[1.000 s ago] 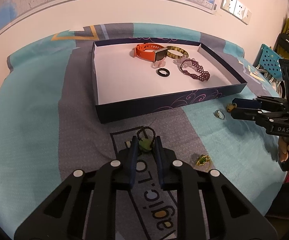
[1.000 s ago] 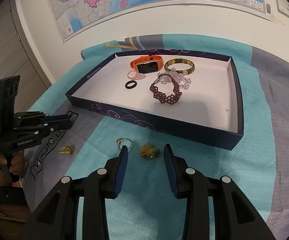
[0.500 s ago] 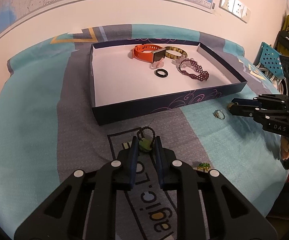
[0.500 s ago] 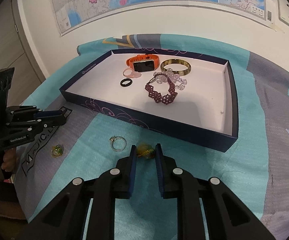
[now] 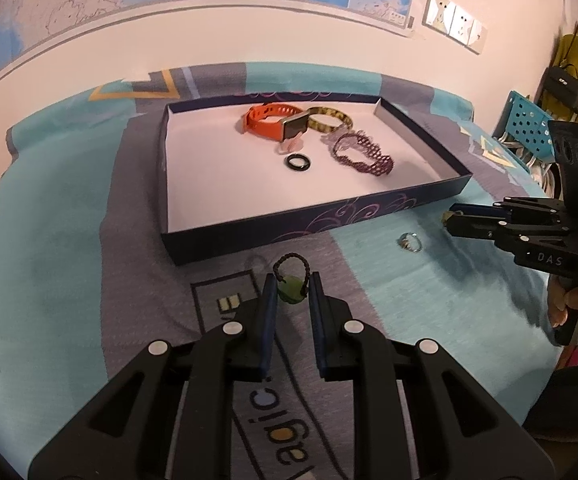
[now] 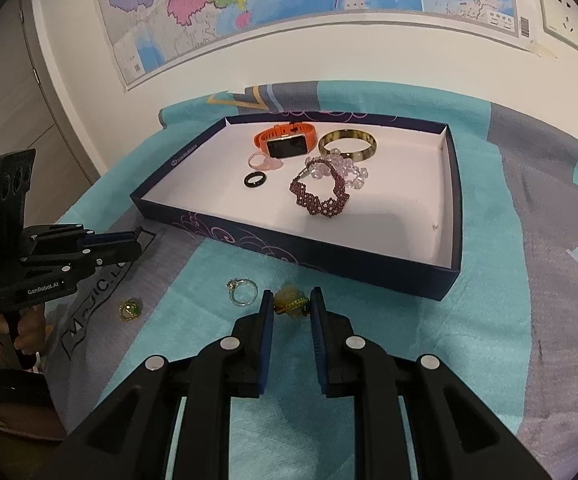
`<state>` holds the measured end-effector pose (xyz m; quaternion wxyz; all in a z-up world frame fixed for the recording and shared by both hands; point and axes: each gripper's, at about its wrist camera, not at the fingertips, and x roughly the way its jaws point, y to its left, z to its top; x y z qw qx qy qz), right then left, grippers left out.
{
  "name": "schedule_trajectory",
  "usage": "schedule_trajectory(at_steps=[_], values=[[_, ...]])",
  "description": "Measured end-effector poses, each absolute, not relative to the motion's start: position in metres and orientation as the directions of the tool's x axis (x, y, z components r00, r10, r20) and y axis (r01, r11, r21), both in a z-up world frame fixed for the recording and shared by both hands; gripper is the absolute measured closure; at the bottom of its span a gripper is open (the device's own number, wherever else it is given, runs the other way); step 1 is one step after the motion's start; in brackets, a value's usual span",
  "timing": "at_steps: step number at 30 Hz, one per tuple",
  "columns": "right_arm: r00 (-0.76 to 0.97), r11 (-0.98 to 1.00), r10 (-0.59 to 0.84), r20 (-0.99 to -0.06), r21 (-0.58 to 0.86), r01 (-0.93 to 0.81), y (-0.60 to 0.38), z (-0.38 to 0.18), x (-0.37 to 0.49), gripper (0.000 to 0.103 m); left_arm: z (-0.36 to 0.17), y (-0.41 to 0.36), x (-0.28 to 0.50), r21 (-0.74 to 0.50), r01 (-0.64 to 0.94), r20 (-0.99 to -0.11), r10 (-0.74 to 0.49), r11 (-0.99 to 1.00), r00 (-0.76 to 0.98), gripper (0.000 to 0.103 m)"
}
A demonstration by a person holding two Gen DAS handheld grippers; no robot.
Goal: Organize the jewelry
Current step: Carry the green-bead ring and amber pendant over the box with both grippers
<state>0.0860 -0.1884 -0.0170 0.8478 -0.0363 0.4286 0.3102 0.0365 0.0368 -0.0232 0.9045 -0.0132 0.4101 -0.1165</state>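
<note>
The left tongs [image 5: 292, 294] are gripping a green pendant [image 5: 291, 290]; the right tongs [image 6: 291, 307], having just been closing, are clamping a yellow-green bead [image 6: 291, 301]. Beyond both, the box [image 6: 341, 258] is already holding watch, bangle and bracelets. A silver ring [image 6: 243, 291] and gold-green trinket [image 6: 130, 309] are waiting left of the right tongs.

The left tongs [image 6: 139, 240] carry a white "GenRobot.AI" label on their black body, and the right tongs [image 5: 451, 216] show the letters "DAS". The blanket [image 5: 429, 304] bears large letters, partly covered, reading "agic" in one view and "M", "JIC.L" in the other.
</note>
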Motion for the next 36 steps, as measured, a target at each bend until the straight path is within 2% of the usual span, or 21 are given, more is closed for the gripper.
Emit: schedule_trajectory(at_steps=[36], values=[[0.481, 0.785, 0.532, -0.697, 0.192, -0.589, -0.178, 0.01, 0.092, 0.086, 0.014, 0.013, 0.041, -0.14, 0.269, -0.66, -0.292, 0.953, 0.692, 0.087]])
